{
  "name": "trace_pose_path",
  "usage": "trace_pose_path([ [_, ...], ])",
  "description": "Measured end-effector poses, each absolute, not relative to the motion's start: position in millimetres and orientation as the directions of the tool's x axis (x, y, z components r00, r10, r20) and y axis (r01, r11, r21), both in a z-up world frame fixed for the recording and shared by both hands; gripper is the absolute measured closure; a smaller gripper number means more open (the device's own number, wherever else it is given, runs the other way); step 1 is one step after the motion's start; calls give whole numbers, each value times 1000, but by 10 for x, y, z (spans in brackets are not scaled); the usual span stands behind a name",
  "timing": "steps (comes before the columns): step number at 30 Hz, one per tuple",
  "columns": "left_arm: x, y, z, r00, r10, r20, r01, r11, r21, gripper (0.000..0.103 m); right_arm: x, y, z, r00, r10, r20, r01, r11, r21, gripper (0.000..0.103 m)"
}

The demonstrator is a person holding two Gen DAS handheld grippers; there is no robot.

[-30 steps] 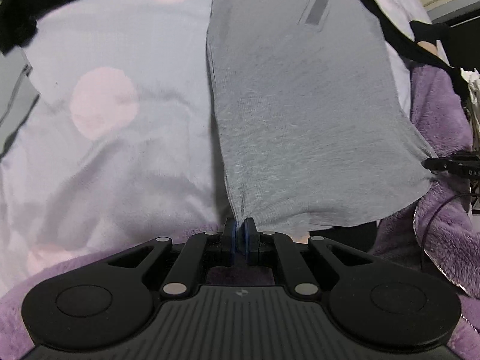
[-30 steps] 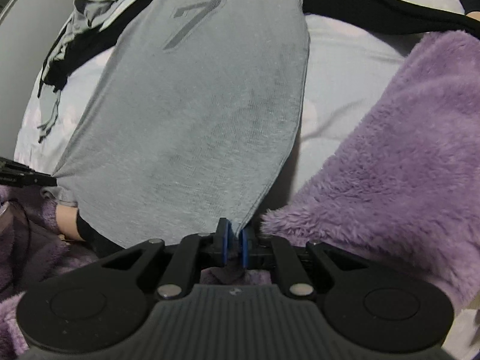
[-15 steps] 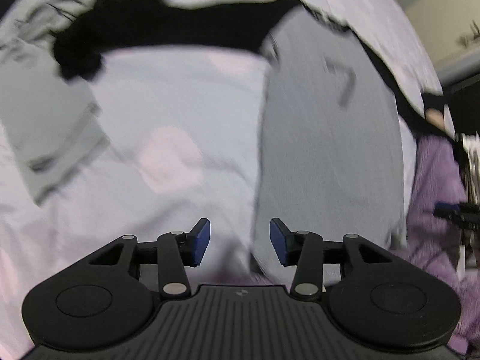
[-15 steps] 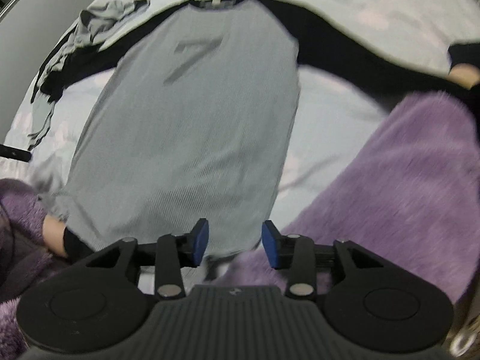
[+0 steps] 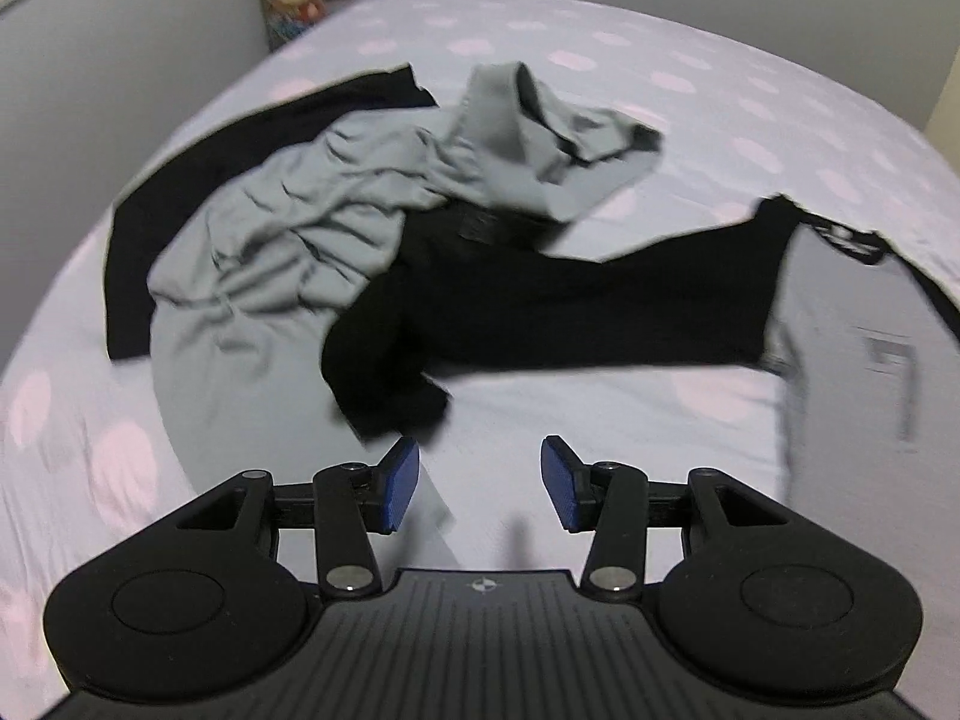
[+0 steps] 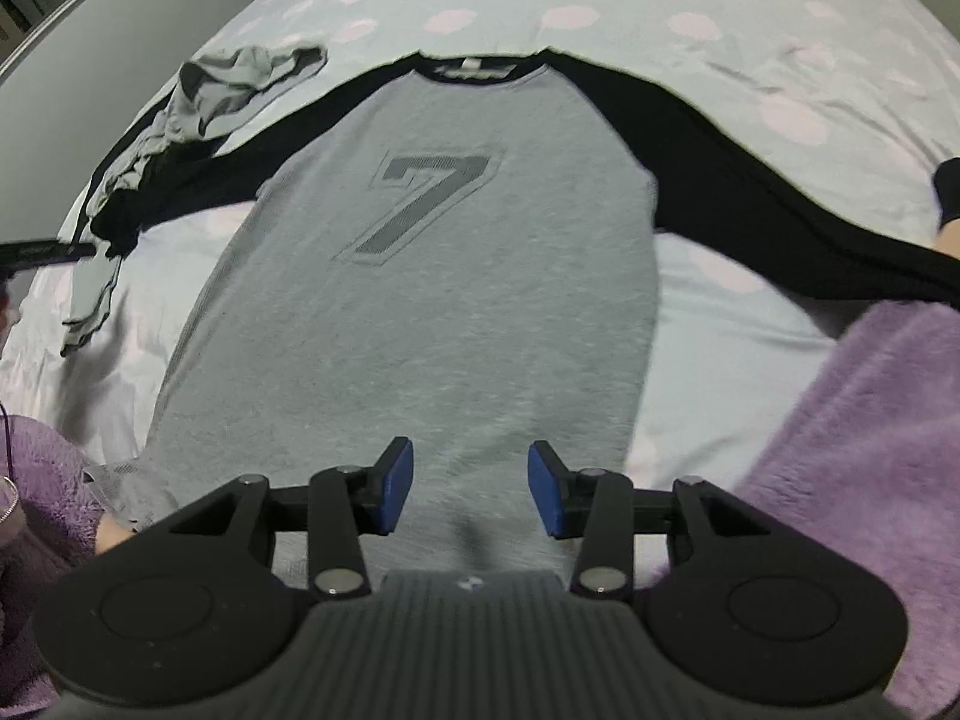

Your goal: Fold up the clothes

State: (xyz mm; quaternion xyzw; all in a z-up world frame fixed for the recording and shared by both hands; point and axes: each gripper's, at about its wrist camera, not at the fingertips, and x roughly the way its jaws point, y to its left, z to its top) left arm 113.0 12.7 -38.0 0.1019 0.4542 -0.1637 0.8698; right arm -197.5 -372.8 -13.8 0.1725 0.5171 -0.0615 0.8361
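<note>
- on the dotted bedsheet (image 6: 720, 12) the grey raglan shirt (image 6: 432, 312) lies face up, number print showing, body flat and both black sleeves spread to the sides; we judge this layout is the flat starting shape a fold needs.
- our right gripper (image 6: 471, 486) hovers above the lower body of the shirt, near the hem. its jaws stand about half open, and the blue pads (image 6: 396, 483) press on nothing; cloth lies below them, not between them.
- our left gripper (image 5: 480, 486) points at bare sheet, just short of the cuff end of the shirt's black sleeve (image 5: 540, 312). its jaws are also about half open and empty.
- from the left wrist view, the sleeve runs from the shirt body at the right edge across to a bunched cuff; we judge this is the next part to bring inward, which explains the left gripper's aim.
- a second, crumpled grey garment (image 5: 312, 228) sits beyond the sleeve, touching or overlapping it; we cannot tell which lies on top. it appears set aside while the shirt is worked.
- a purple fleece (image 6: 852, 456) borders the shirt at the near right; whether it is clothing or a blanket we cannot tell.
</note>
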Motion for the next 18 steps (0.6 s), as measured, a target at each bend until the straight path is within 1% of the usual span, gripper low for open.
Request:
trace_pose_path([
  [4, 1304, 70, -628, 574, -129, -809, 334, 939, 87, 61, -1851, -3702, -238, 436, 83, -896, 287, 931, 226, 57],
  [6, 1371, 52, -739, 576, -93, -812, 317, 941, 117, 63, -1796, -3712, -272, 431, 83, -899, 294, 929, 226, 57],
  [8, 1403, 56, -808, 591, -69, -803, 306, 941, 144, 73, -1754, -3726, -307, 428, 84, -900, 297, 927, 228, 57],
  [9, 1422, 67, -827, 597, -62, -800, 300, 942, 151, 75, -1726, -3728, -326, 426, 86, -901, 299, 926, 229, 57],
  [10, 1442, 89, -833, 599, -58, -798, 288, 946, 148, 83, -1696, -3728, -346, 423, 88, -902, 299, 926, 230, 57],
  [11, 1461, 113, -827, 601, -56, -797, 277, 950, 142, 95, -1665, -3723, -367, 419, 91, -904, 299, 926, 231, 57],
  [12, 1473, 140, -805, 605, -57, -794, 266, 955, 135, 99, -1634, -3713, -388, 416, 94, -905, 298, 925, 233, 57],
  [15, 1481, 235, -648, 628, -65, -776, 233, 967, 107, 100, -1558, -3698, -440, 416, 109, -903, 287, 927, 244, 57],
  [18, 1464, 386, -307, 669, -90, -738, 190, 980, 53, 100, -1501, -3684, -451, 430, 110, -896, 270, 932, 243, 57],
])
